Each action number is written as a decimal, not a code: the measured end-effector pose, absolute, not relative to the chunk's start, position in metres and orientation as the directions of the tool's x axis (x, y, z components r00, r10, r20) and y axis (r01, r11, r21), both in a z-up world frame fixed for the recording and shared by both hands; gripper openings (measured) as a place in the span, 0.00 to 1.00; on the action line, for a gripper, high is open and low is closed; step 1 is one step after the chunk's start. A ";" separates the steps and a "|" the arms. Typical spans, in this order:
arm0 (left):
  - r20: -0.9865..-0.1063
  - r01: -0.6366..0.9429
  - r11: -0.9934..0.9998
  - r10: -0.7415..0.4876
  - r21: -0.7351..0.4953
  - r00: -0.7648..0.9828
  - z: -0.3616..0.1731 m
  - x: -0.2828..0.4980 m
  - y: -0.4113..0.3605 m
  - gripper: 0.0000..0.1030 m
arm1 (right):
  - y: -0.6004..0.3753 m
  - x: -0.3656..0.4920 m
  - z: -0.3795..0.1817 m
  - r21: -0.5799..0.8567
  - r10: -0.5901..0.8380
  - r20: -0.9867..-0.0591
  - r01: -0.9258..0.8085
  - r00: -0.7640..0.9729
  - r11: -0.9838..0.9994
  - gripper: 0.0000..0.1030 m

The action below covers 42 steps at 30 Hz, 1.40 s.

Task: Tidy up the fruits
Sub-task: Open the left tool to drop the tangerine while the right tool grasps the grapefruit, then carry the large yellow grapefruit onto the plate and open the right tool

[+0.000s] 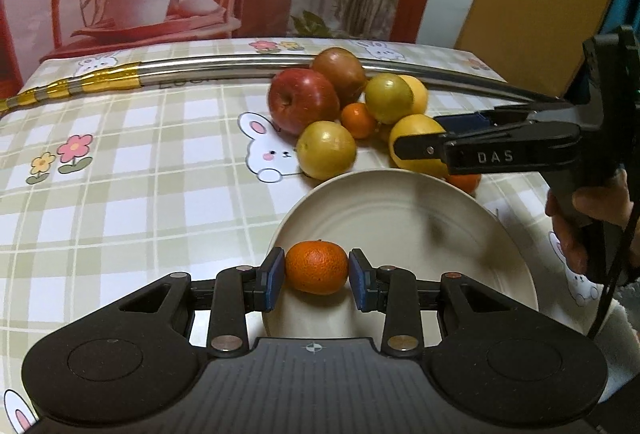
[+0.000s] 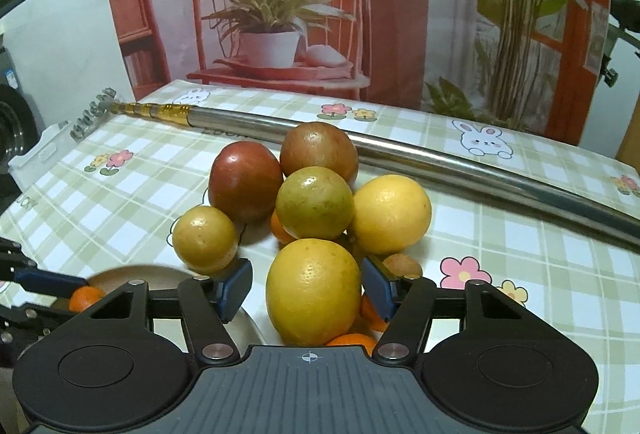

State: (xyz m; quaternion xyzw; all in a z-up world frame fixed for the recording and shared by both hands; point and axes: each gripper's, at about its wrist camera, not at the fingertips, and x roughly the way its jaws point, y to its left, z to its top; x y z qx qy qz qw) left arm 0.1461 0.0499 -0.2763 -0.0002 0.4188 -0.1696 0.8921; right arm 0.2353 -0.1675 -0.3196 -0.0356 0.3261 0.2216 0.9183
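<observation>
- The left gripper (image 1: 316, 274) is clenching a small mandarin (image 1: 316, 266) between its blue pads (image 1: 273, 278), holding it over the near rim of the cream plate (image 1: 404, 230); I cannot tell whether the fruit is touching the plate.
- The right gripper (image 2: 308, 288) is standing released, its jaws spread on either side of a big yellow citrus (image 2: 313, 290), not touching it.
- Under that citrus, orange fruits (image 2: 354, 339) are peeking out, mostly hidden.
- Beyond the right gripper's tips, the rest of the fruit pile (image 2: 314, 202) is sitting bunched together, greenish, yellow and red pieces touching; another orange one is barely showing between them.
- Farthest off, a metal pole (image 2: 432, 164) is lying across the checked tablecloth (image 2: 520, 246), its right end running out of view.
</observation>
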 end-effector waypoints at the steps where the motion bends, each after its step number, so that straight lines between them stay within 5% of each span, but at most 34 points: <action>1: -0.746 0.295 0.944 -0.301 -0.146 0.594 -0.277 0.147 0.051 0.36 | -0.167 0.236 -0.320 0.073 0.380 -0.616 -0.430 0.690 0.900 0.57; 10: -0.736 0.275 0.946 -0.309 -0.172 0.602 -0.278 0.147 0.052 0.38 | -0.148 0.238 -0.325 -0.044 0.312 -0.635 -0.437 0.706 0.899 0.56; 13: -0.731 0.268 0.947 -0.310 -0.178 0.608 -0.279 0.147 0.053 0.38 | -0.141 0.234 -0.326 -0.106 0.273 -0.630 -0.429 0.727 0.897 0.48; 22: -0.710 0.268 0.943 -0.327 -0.199 0.623 -0.274 0.141 0.052 0.51 | -0.156 0.218 -0.313 -0.029 0.317 -0.590 -0.412 0.742 0.911 0.48; 42: -0.631 0.040 0.972 -0.182 -0.233 0.755 -0.244 0.083 0.066 0.51 | -0.160 0.131 -0.306 0.070 0.384 -0.577 -0.424 0.721 0.903 0.48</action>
